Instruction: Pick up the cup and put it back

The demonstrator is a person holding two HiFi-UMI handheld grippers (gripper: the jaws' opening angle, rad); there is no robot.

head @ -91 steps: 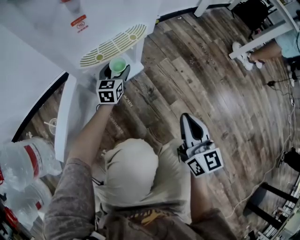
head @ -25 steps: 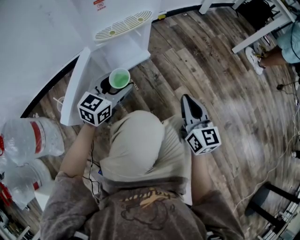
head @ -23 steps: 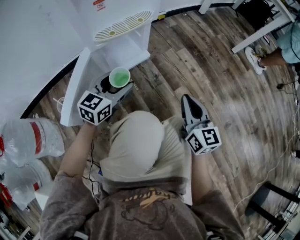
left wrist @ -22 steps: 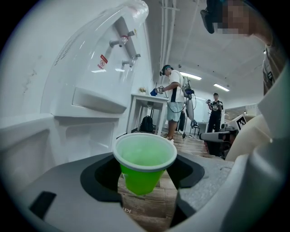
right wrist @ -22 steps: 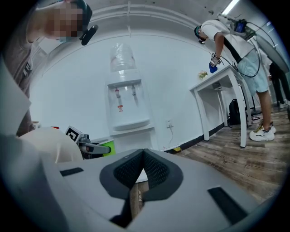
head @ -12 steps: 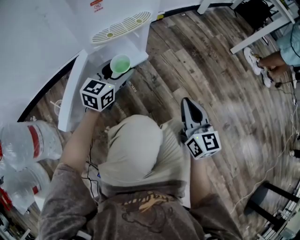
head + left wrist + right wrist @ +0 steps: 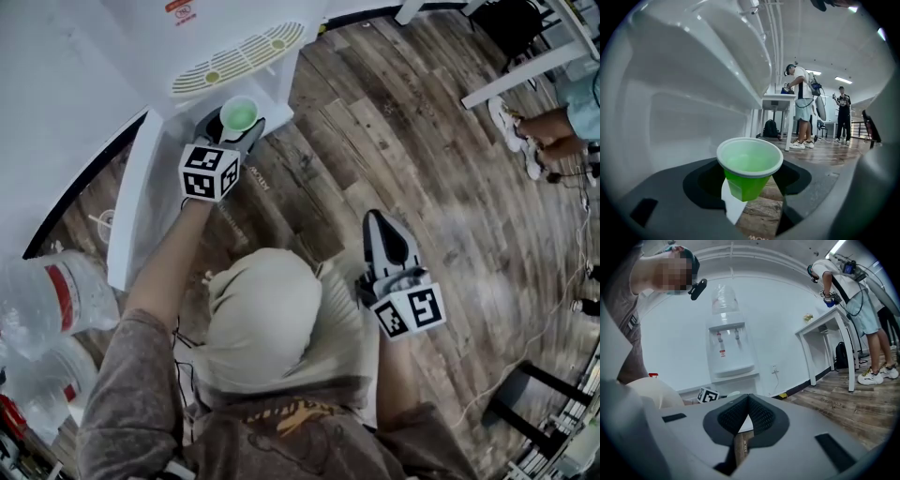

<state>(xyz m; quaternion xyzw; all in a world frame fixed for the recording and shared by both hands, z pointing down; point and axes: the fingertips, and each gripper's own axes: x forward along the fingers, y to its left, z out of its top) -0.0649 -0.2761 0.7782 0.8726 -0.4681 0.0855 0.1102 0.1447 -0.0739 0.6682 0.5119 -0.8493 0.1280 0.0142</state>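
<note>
Gently: the left gripper (image 7: 233, 132) pinches the green cup (image 7: 238, 114) upright just near of the dispenser's drip tray (image 7: 235, 65). Keep it level, seat it, then release. The right gripper (image 7: 379, 230) rests pressed together, empty.

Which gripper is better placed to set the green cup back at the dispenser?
Left. The left gripper holds the green cup between its jaws, close beside the dispenser. The right gripper is shut and empty, over the floor, farther from it.
</note>
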